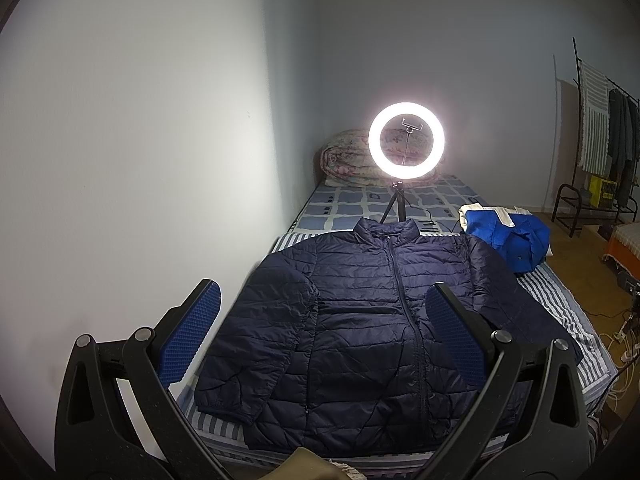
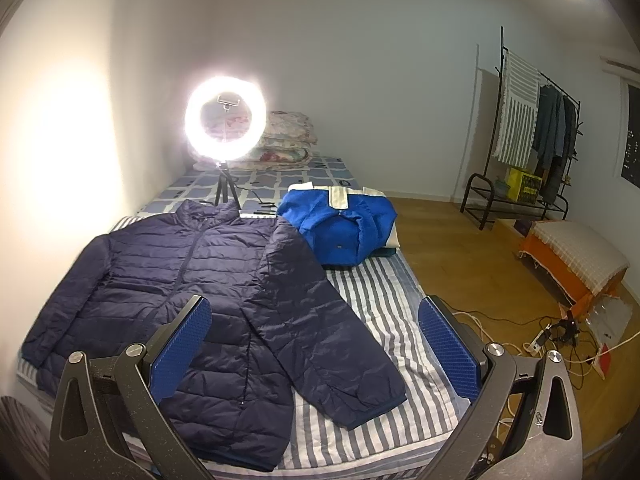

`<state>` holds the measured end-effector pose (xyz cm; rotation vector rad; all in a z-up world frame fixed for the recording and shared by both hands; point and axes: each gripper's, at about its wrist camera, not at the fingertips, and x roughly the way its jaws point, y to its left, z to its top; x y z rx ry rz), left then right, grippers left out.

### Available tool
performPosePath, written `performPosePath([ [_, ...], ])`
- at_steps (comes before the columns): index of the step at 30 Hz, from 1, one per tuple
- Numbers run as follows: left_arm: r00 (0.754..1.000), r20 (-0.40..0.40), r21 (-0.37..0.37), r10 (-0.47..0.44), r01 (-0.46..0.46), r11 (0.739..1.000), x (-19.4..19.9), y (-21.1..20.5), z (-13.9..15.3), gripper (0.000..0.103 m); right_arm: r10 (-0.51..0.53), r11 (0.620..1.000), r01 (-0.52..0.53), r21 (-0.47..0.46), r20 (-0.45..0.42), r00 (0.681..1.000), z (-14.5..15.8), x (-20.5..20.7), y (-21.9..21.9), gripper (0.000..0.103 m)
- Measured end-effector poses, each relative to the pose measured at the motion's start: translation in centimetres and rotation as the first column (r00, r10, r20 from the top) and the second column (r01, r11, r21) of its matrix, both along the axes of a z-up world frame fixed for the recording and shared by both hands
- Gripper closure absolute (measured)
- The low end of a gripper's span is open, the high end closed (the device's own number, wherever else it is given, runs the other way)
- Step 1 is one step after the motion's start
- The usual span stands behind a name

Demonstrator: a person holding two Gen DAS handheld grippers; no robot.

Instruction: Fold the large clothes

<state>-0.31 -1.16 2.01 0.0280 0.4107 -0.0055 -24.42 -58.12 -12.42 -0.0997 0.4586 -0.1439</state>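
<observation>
I hold the left gripper (image 1: pixel 320 328) raised above the near edge of the bed (image 2: pixel 384 304), jaws spread wide and empty, aimed at the navy puffer jacket (image 1: pixel 360 328). The jacket lies flat, zipped, collar toward the ring light (image 1: pixel 405 140), filling the lower centre of the frame. The right gripper (image 2: pixel 316 344) hovers likewise, jaws apart, over the jacket's sleeve at lower centre. A blue garment (image 2: pixel 340 228), apparently folded, sits beyond.

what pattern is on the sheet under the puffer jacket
Grey and white stripes on the sheet, clearest in the right wrist view beside the navy puffer jacket.
</observation>
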Motion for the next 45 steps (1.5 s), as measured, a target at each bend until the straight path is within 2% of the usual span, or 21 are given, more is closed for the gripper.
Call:
performPosePath([
  [11, 1.0, -0.008, 0.002, 0.009, -0.009, 1.0, 1.0, 0.7, -0.1, 0.0, 0.012, 1.0, -0.012, -0.002, -0.002, 1.0, -0.1, 0.1, 0.6, 0.0],
  [17, 0.999, -0.017, 0.012, 0.03, -0.03, 0.999, 1.0, 1.5, -1.2, 0.0, 0.06, 0.998, -0.06, -0.011, -0.01, 0.998, -0.3, 0.9, 2.4, 0.0],
  [29, 0.994, -0.041, 0.037, 0.099, -0.097, 0.995, 1.3, 4.4, -3.4, 0.0, 0.227, 0.974, -0.228, -0.013, -0.03, 0.973, -1.0, 4.4, 9.2, 0.0],
  [37, 0.984, -0.059, 0.043, 0.168, -0.165, 0.985, 0.8, 7.8, -5.5, 0.0, 0.277, 0.96, -0.277, -0.029, -0.029, 0.961, -2.1, 7.4, 14.4, 0.0],
  [45, 0.972, -0.087, 0.063, 0.22, -0.215, 0.975, -0.3, 10.2, -6.8, 0.0, 0.392, 0.917, -0.395, -0.051, -0.062, 0.918, -3.9, 9.6, 20.4, 0.0],
])
